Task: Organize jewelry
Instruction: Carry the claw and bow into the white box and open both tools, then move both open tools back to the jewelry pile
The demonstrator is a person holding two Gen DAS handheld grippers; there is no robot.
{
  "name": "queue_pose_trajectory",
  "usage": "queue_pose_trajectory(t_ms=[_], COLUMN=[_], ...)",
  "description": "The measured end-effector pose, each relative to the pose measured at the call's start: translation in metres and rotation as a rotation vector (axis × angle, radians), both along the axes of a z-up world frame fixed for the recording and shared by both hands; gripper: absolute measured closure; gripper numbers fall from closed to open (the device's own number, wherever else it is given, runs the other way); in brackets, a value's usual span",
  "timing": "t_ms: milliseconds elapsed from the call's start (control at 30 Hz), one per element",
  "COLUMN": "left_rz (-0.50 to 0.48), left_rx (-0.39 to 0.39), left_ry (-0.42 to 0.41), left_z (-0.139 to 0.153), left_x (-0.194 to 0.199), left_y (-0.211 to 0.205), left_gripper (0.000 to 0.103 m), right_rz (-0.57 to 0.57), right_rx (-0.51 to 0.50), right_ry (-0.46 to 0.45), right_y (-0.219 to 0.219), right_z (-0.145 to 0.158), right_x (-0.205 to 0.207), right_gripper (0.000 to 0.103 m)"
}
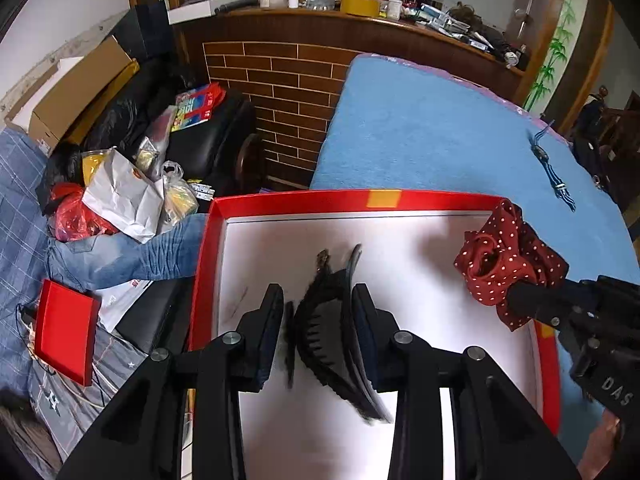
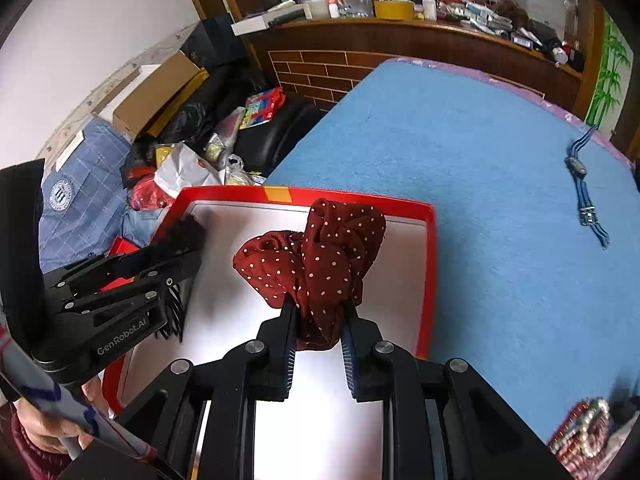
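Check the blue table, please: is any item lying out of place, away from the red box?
Yes. A blue striped strap lies alone near the far edge of the blue table, well away from the red box, above which both grippers hold items.

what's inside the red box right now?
The red box shows only its bare white floor. The black hair clip in the left gripper and the dotted red scrunchie in the right gripper hang above it, hiding the floor beneath them.
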State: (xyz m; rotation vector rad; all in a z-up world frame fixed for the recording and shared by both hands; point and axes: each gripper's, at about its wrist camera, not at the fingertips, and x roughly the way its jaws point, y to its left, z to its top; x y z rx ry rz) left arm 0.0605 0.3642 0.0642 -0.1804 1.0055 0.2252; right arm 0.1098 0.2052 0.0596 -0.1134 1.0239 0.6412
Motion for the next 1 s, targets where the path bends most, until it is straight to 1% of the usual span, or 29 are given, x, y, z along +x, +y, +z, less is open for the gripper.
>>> queue_pose_trajectory(t_ms=[167, 400, 433, 467, 533, 600, 767, 900, 933, 1000], left_rz=[0.003, 0.007, 0.004, 0.003, 0.008, 0.013, 0.021, 0.000, 0.003, 0.021], left_rx=[-0.004, -0.032, -0.043, -0.049, -0.049, -0.051, -0.048, -0.048, -0.045, -0.012], left_ry=[0.006, -0.014, -0.020, -0.026, -0.037, -0.051, -0.083, -0.106, -0.102, -0.066], left_z=[-0.007, -0.011, -0.009, -0.008, -0.004, 0.002, 0.019, 0.029, 0.030, 0.027], left_x=[0.014, 0.016, 0.015, 0.014, 0.011, 0.008, -0.005, -0.023, -0.028, -0.039], left_y=[0.007, 0.012, 0.012, 0.013, 0.013, 0.014, 0.010, -0.001, -0.004, -0.007], left_gripper=[0.069, 0.069, 0.067, 0.066, 0.058, 0.056, 0.056, 0.055, 0.055, 0.055], right_rz=[-0.028, -0.054, -0.052, -0.054, -0.060, -0.055, -0.057, -0.053, -0.055, -0.055], right_rx=[-0.005, -0.005, 0.002, 0.007, 0.013, 0.031, 0.074, 0.121, 0.133, 0.150], right_ry=[0.016, 0.035, 0.046, 0.049, 0.034, 0.026, 0.004, -0.011, -0.011, -0.007], right_y=[0.004, 0.006, 0.005, 0.004, 0.000, -0.005, -0.021, -0.044, -0.051, -0.063], right_z=[-0.011, -0.021, -0.022, -0.022, -0.018, -0.011, 0.006, 0.022, 0.024, 0.027], right_x=[0.018, 0.030, 0.030, 0.030, 0.028, 0.024, 0.012, -0.006, -0.012, -0.020], right_gripper=[0.080, 0.076, 0.067, 0.062, 0.045, 0.036, 0.035, 0.035, 0.035, 0.035])
